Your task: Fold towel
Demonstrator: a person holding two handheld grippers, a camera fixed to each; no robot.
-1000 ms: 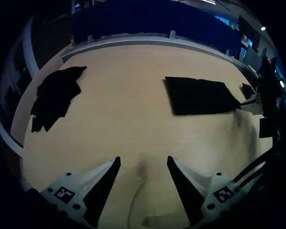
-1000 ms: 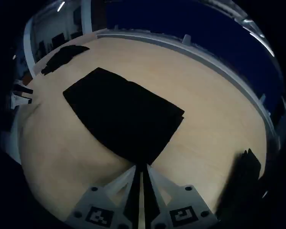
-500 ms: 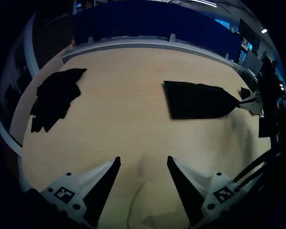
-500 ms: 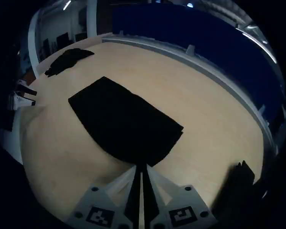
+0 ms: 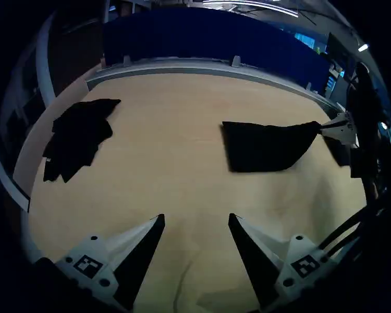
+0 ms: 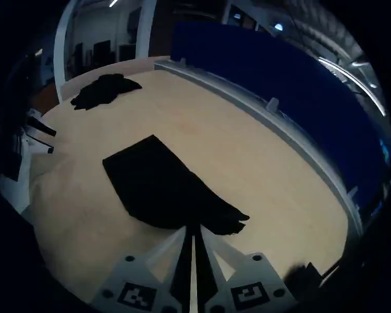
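Observation:
A black towel lies on the light wooden table, its right corner pulled up off the surface. My right gripper is shut on that corner. In the right gripper view the towel stretches away from my right gripper, whose fingers are pressed together on the near edge, and a raised fold hangs to the right. My left gripper hovers open over bare table, well short of the towel, with nothing between its fingers. It also appears far off at the left edge as the left gripper.
A crumpled black cloth lies at the table's far left, seen also as the dark cloth. A blue partition runs behind the table's curved back edge. A person's dark sleeve holds the right gripper.
My right gripper has risen with the towel corner in it, so the near end of the towel now lifts off the table. My left gripper has stayed put, still open.

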